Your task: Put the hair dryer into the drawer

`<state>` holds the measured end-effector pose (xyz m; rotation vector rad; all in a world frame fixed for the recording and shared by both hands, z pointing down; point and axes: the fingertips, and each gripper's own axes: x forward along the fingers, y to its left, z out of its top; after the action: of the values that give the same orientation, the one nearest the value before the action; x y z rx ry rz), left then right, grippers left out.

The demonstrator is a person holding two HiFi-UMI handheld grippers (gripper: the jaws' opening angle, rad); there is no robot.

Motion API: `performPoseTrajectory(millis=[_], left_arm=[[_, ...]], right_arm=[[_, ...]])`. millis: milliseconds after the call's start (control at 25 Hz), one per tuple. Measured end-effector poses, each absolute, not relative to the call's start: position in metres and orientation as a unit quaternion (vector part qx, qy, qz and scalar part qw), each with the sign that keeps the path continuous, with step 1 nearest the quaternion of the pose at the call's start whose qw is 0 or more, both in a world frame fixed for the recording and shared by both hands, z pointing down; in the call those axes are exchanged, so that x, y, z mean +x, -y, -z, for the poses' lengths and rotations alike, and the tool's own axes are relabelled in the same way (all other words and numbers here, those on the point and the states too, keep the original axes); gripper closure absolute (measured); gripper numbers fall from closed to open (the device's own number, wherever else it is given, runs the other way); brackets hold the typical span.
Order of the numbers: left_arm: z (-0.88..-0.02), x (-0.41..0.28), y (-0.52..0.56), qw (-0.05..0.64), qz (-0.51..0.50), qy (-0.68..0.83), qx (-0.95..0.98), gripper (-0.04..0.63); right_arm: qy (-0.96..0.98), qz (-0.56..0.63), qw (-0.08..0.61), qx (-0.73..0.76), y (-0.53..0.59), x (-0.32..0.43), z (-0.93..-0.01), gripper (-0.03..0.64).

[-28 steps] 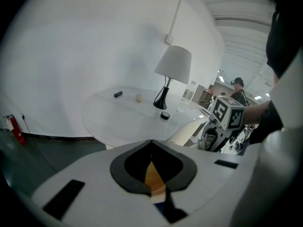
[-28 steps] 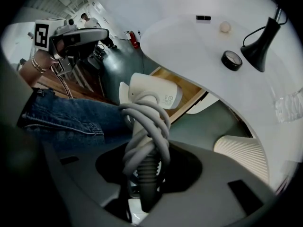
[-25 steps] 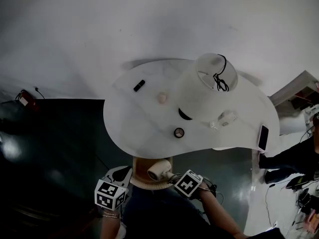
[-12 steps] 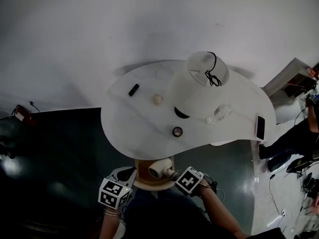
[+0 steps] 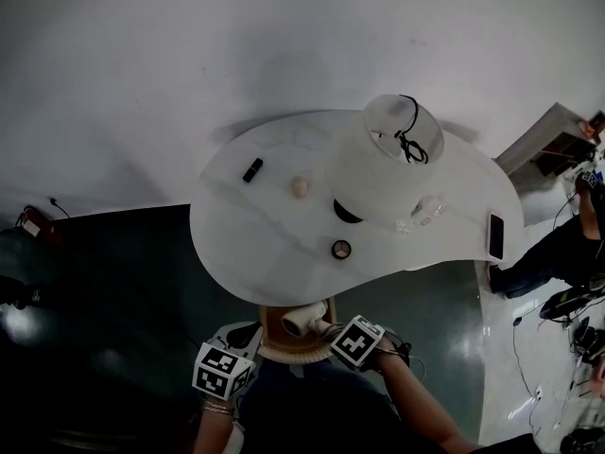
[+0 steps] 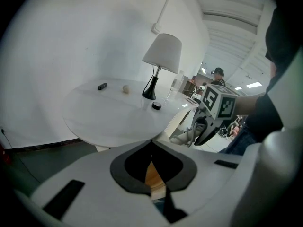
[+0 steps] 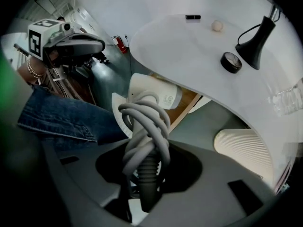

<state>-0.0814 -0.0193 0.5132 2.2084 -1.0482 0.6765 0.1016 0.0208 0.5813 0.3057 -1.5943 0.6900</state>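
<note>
The cream hair dryer (image 5: 304, 320) (image 7: 156, 96) hangs over the open drawer (image 5: 280, 351), which has a wooden bottom (image 7: 190, 100) and a ribbed cream front. It juts out from under the white table (image 5: 255, 244). My right gripper (image 5: 328, 335) (image 7: 144, 174) is shut on the dryer's handle, which has the grey cord wound around it. My left gripper (image 5: 244, 340) (image 6: 153, 176) sits at the drawer's left edge, jaws together and holding nothing. Only a sliver of the drawer's wood shows past them.
On the table stand a white lamp (image 5: 389, 164), a round black tin (image 5: 341, 250), a small ball (image 5: 301, 186), a black stick-shaped item (image 5: 252, 169), a clear glass (image 5: 427, 212) and a phone (image 5: 496, 236). A person (image 5: 558, 258) sits at the right.
My left gripper has dipped and drifted slightly toward the drawer. The right gripper has shifted a little, still holding the hair dryer over the drawer.
</note>
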Motion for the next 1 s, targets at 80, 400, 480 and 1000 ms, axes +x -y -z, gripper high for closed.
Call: performPoseTrajectory(millis=[80,400,480,1000], left_arm=[[-0.519,-0.083,0.021,0.297,-0.252,0.390,0.834,0.580],[-0.541,-0.080,0.012,0.318,-0.261,0.362,0.836,0.580],[-0.547,-0.077,0.009,0.324,-0.262,0.353,0.838,0.580],[-0.570,-0.075,0.011,0.334,-0.265,0.333,0.841,0.580]], right_arm=[[0.702,-0.299,0.632,0.136,-0.016,0.095,-0.587,0.460],[0.701,-0.297,0.634,0.136,-0.013,0.082,-0.602,0.460],[0.690,-0.301,0.644,0.137,-0.017,0.086,-0.604,0.460],[0.685,-0.298,0.649,0.146,-0.015,0.076,-0.626,0.459]])
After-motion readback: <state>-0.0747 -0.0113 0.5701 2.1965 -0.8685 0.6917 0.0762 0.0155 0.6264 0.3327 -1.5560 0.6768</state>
